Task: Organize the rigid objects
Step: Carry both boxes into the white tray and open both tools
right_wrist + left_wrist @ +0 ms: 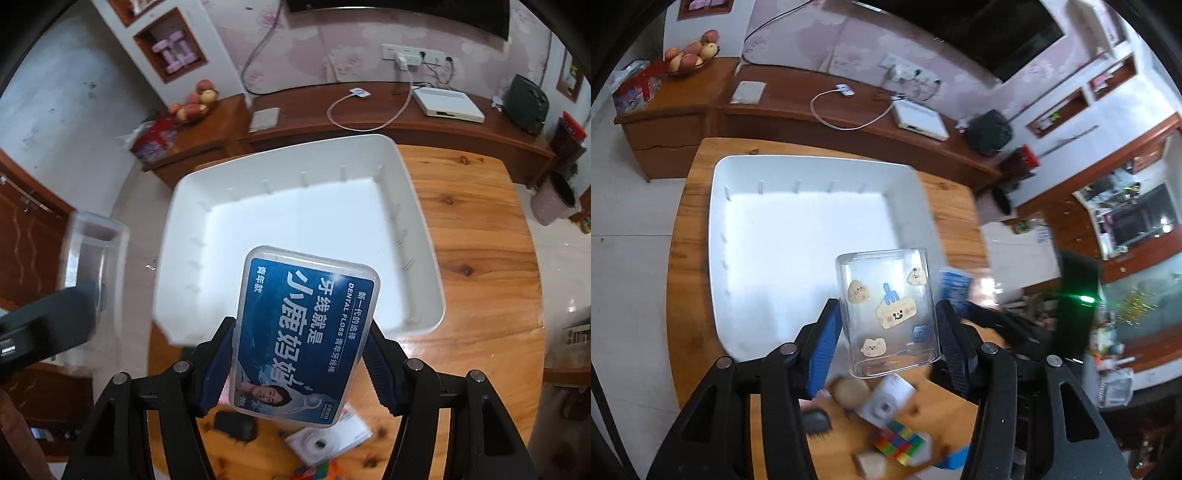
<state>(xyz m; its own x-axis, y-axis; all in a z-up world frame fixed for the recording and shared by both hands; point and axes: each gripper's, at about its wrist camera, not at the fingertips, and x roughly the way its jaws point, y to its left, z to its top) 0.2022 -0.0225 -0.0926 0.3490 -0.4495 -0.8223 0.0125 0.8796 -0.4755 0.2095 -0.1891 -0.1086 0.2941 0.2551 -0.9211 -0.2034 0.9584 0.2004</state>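
My left gripper (886, 325) is shut on a clear plastic cup (888, 310) with cartoon stickers, held above the near edge of the white bin (746, 236). My right gripper (301, 354) is shut on a blue dental floss box (303, 339), held over the near rim of the same bin (421, 236). The bin looks empty inside. In the right wrist view the clear cup (92, 258) and the left gripper's dark body appear blurred at the left. In the left wrist view the floss box (955, 288) shows blurred just right of the cup.
The bin sits on a round wooden table (480, 229). Below the grippers lie a colourful cube (899, 441), a small white box (886, 402), a dark object (236, 426) and other small items. A wooden TV cabinet (812, 110) stands behind the table.
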